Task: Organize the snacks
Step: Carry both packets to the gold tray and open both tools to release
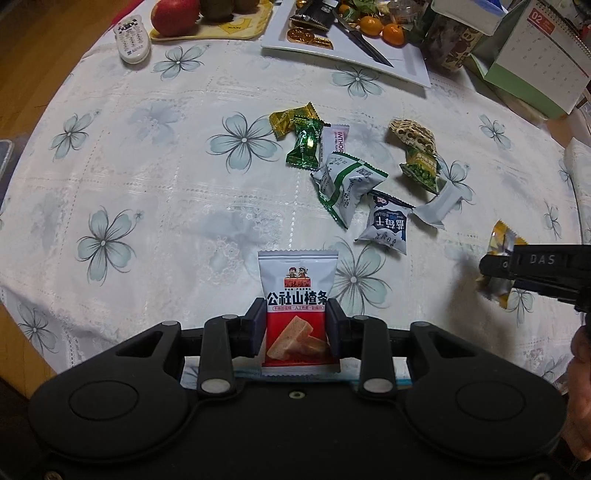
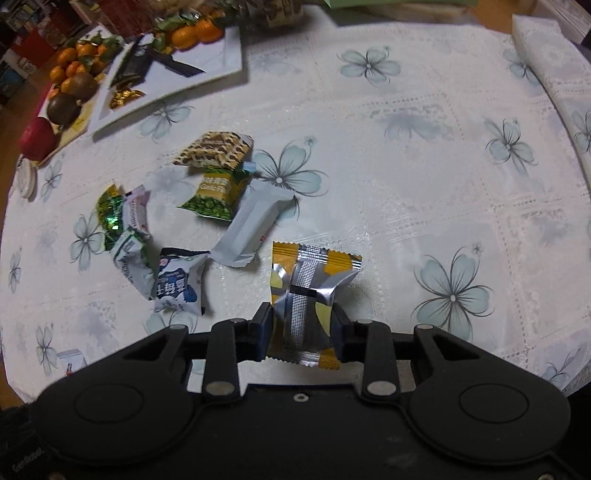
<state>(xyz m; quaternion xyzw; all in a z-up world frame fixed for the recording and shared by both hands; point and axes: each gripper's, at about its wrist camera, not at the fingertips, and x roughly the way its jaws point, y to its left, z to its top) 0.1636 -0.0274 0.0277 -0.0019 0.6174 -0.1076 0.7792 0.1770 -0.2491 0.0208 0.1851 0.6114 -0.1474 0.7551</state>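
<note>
My left gripper is shut on a red and white hawthorn snack packet, held upright above the flowered tablecloth. My right gripper is shut on a yellow and silver snack packet, lifted off the cloth; the same gripper and packet show at the right edge of the left wrist view. Several loose snack packets lie scattered on the table: a green candy, a white and green packet, a blue and white packet, a green pea packet and a plain grey packet.
A white tray with oranges, chocolate coins and a knife stands at the back. Beside it are a yellow tray with an apple, a remote control and a desk calendar. The table edge curves at left.
</note>
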